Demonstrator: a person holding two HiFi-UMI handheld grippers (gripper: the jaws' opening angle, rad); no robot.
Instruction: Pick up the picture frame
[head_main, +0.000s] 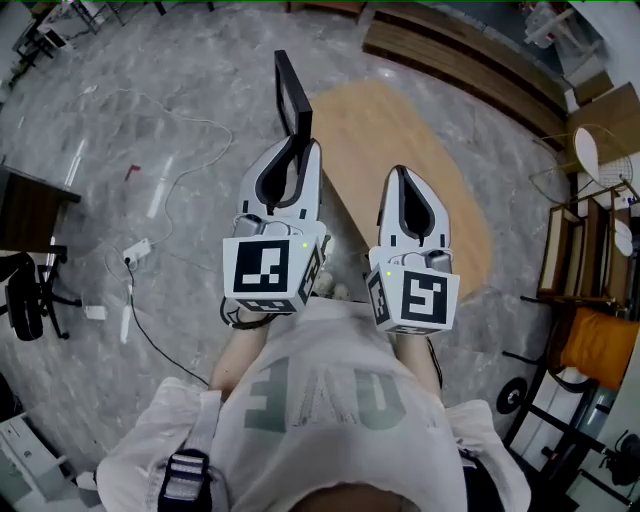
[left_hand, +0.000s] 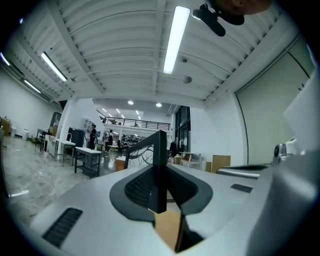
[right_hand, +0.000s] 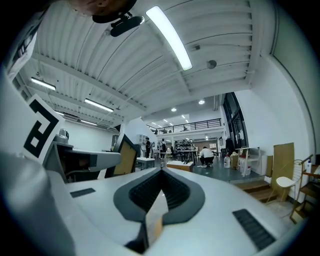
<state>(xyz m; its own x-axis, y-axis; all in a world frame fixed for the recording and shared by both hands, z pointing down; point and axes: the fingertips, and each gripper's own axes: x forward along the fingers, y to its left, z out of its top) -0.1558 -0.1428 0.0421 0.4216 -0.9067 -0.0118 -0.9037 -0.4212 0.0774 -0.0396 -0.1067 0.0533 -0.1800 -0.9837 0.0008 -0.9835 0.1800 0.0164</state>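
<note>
On perhaps marble floor (head_main: 150, 120), wooden table (head_main: 400, 150)

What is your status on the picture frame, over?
Left gripper shut on the picture frame, frame edge-on between its jaws, up off the wooden table. Right gripper shut, empty. Nothing in the way.

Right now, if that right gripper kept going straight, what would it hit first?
Probably nothing near: the right gripper points into open room, though depth is unclear. The picture frame sits to its left.
</note>
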